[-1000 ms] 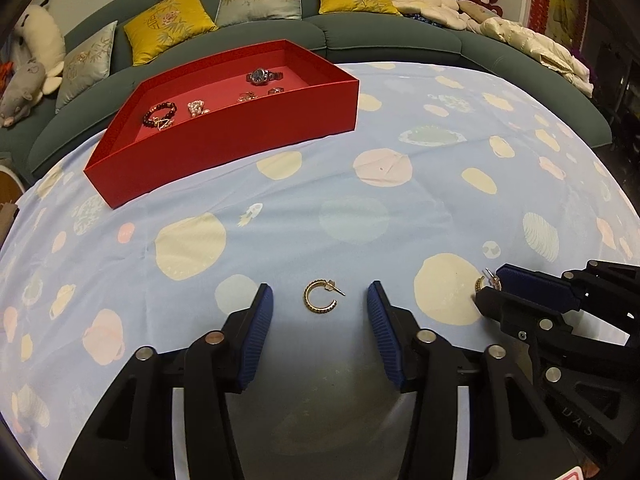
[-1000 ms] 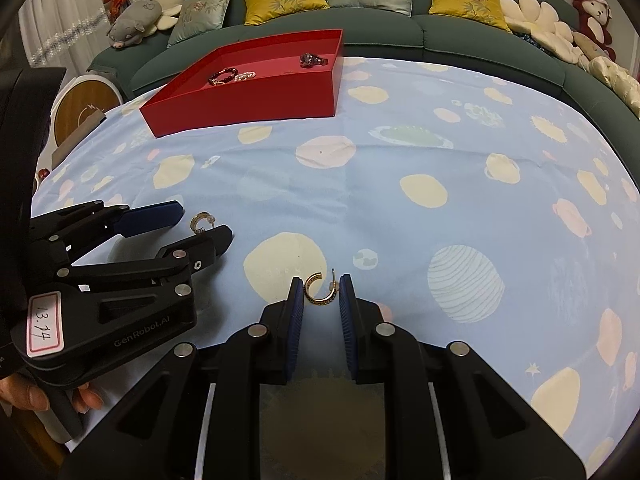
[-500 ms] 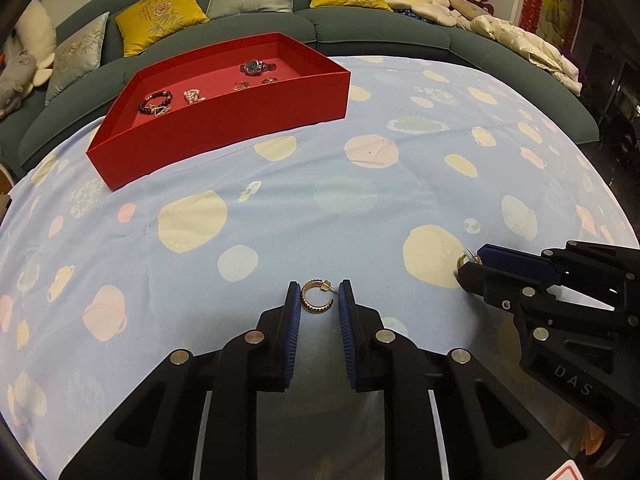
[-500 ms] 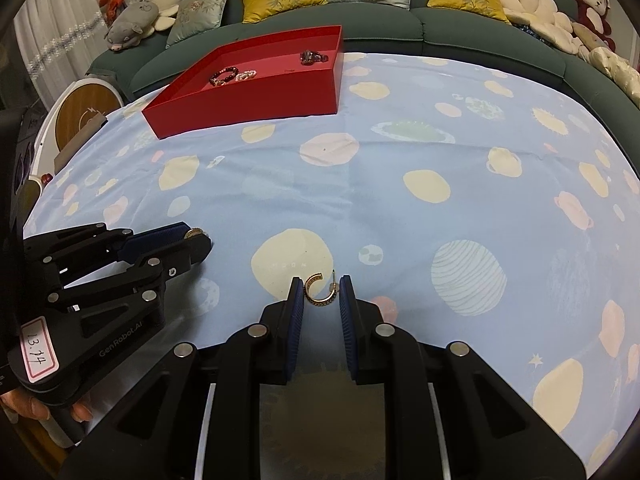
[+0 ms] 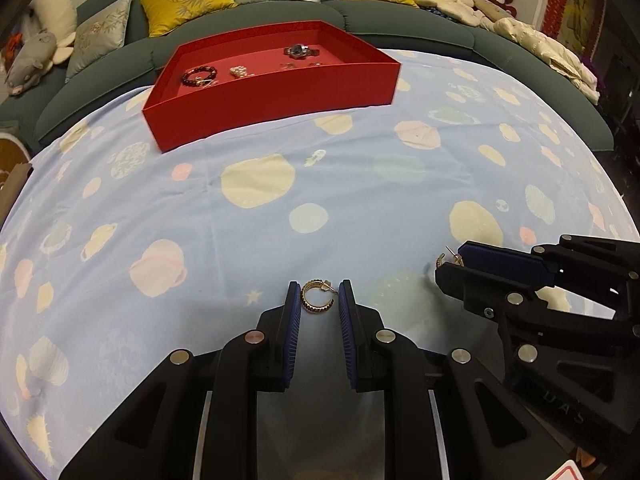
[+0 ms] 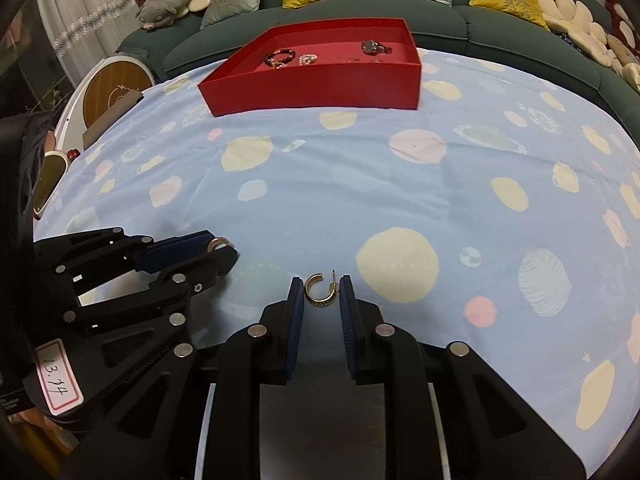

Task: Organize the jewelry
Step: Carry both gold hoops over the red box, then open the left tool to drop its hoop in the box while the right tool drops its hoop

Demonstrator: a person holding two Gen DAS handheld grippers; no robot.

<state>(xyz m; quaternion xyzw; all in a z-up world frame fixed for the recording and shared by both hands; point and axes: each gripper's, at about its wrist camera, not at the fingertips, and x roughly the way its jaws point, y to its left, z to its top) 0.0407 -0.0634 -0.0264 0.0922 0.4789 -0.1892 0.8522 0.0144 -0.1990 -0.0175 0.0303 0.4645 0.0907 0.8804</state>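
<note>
Left gripper [image 5: 319, 300] pads closed on gold hoop earring [image 5: 317, 297], pinched across ring sides so post stayed free. Right gripper [image 6: 320, 295] same, clamped on second hoop earring [image 6: 320, 289], open gap facing up. Both earrings seemed lifted off blue patterned cloth [image 5: 360, 184], near edge. Red tray [image 5: 272, 92] far, centre-left, already holding bracelet [image 5: 199, 76] and watch [image 5: 301, 51]; likely destination for pair.

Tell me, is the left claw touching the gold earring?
Touching. The left wrist view shows the gold earring pinched between the left claw's blue pads.
</note>
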